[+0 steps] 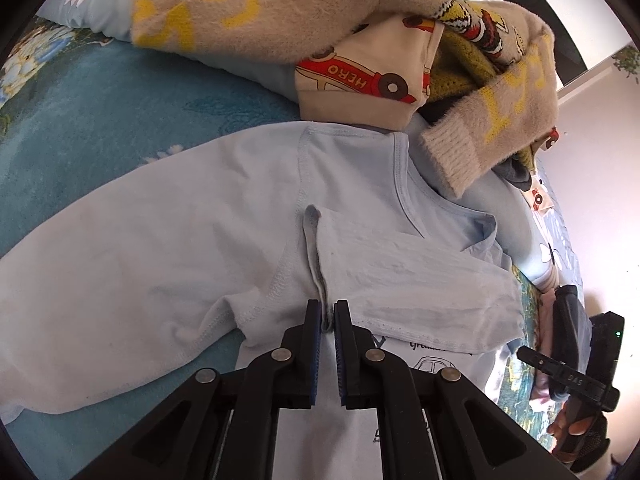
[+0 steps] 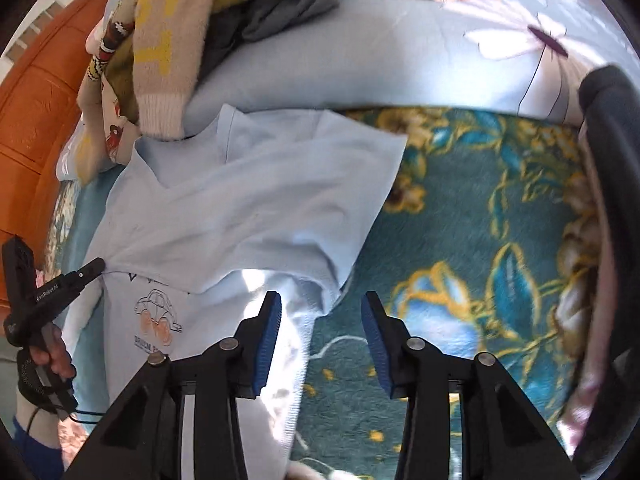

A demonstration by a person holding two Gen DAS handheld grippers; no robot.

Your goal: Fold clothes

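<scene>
A pale blue long-sleeved shirt (image 1: 168,240) lies flat on a teal flowered blanket (image 1: 100,112). One sleeve (image 1: 420,300) is folded across its chest. My left gripper (image 1: 328,316) is shut on the cuff edge of that sleeve (image 1: 316,264), low over the shirt. In the right wrist view the same shirt (image 2: 248,200) shows a car print (image 2: 158,316). My right gripper (image 2: 320,312) is open and empty, just above the shirt's right edge and the blanket (image 2: 460,240). The left gripper also shows in the right wrist view (image 2: 92,268).
A pile of other clothes (image 1: 360,40), with a beige fuzzy sweater and car-print fabric, lies beyond the shirt's collar. A pale blue flowered pillow (image 2: 440,40) lies behind it. An orange headboard (image 2: 44,92) stands at the left. The right hand-held gripper body (image 1: 572,344) shows at the right.
</scene>
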